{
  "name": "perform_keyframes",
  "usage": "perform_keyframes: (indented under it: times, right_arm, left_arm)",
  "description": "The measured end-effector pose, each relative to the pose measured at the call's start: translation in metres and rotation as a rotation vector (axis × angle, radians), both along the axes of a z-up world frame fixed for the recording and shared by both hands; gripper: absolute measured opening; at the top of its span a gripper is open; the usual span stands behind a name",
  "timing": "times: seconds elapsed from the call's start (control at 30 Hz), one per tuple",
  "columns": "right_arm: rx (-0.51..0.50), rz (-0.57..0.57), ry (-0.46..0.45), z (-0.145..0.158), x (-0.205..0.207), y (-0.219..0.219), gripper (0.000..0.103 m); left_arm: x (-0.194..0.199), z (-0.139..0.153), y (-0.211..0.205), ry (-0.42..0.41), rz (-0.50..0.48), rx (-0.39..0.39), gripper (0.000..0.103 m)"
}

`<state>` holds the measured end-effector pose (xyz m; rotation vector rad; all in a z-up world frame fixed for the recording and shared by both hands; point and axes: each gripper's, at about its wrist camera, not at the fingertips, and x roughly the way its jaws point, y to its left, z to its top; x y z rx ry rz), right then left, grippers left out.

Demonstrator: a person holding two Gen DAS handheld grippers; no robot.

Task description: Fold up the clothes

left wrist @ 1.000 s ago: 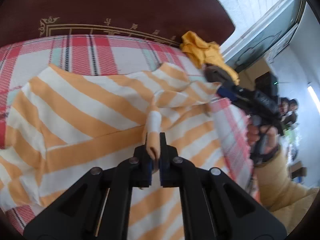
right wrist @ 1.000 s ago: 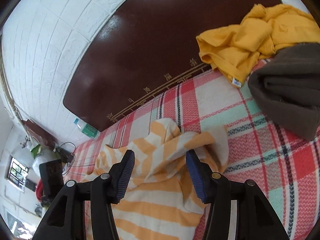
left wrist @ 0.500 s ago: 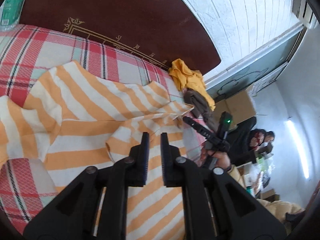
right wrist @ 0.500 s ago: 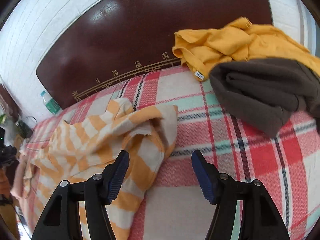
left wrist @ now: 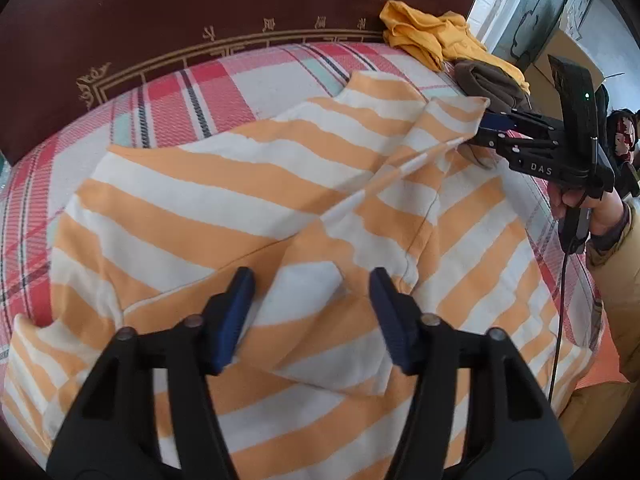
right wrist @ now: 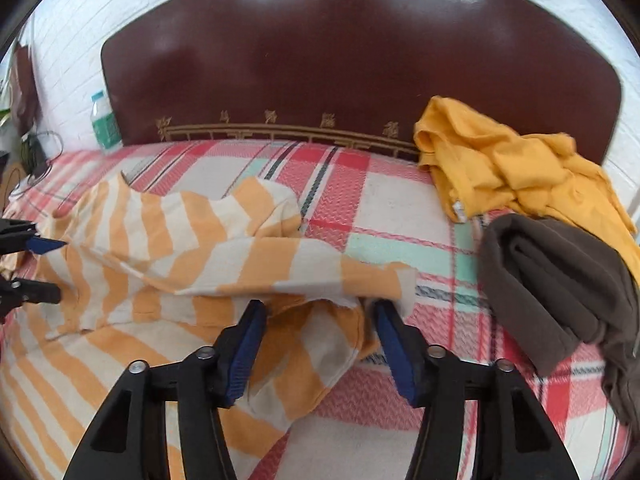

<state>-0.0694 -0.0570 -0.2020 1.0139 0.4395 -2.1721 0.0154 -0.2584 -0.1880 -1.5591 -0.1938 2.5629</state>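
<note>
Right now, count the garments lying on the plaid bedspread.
3. The orange-and-white striped cotton shirt is spread at the middle-left; the crumpled mustard-yellow garment lies by the headboard on the right; the folded dark brown fleece lies just in front of it. Others may be out of view.

Striped garment (left wrist: 224,184): soft woven cloth, matt, lightly creased.
Bed cover (right wrist: 384,204): plaid cloth, textured zigzag weave, matt.
Headboard (right wrist: 360,64): smooth, glossy, leather-like; gold ornament along its lower edge.
Yellow garment (right wrist: 516,168): thin matt cloth, crumpled, against the headboard.
Brown garment (right wrist: 552,280): thick fleecy cloth, matt.
Left tool (left wrist: 312,300): matt black plastic; blue ribbed pads (left wrist: 234,320).
Right tool (right wrist: 320,332): same finish.
</note>
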Motion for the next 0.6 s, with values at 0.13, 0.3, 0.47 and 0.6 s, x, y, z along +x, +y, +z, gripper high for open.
perform_keyframes:
  times: [0.13, 0.3, 0.47, 0.6]
  right_arm:
    - [0.024, 0.059, -0.011, 0.004, 0.005, 0.000, 0.005]
    - [0.125, 0.199, 0.097, 0.025, 0.054, 0.010, 0.004]
    - [0.223, 0.306, 0.043, 0.018, 0.087, 0.023, 0.004]
    - [0.316, 0.331, 0.014, 0.004, 0.097, 0.031, 0.010]
  left_arm:
    - [-0.012, -0.003, -0.025, -0.088, 0.052, 0.214, 0.011]
    - [-0.005, 0.010, -0.048, -0.137, 0.096, 0.467, 0.011]
    - [0.016, 0.034, -0.055, -0.112, 0.079, 0.626, 0.011]
    - [0.033, 0.046, -0.052, -0.111, 0.069, 0.605, 0.011]
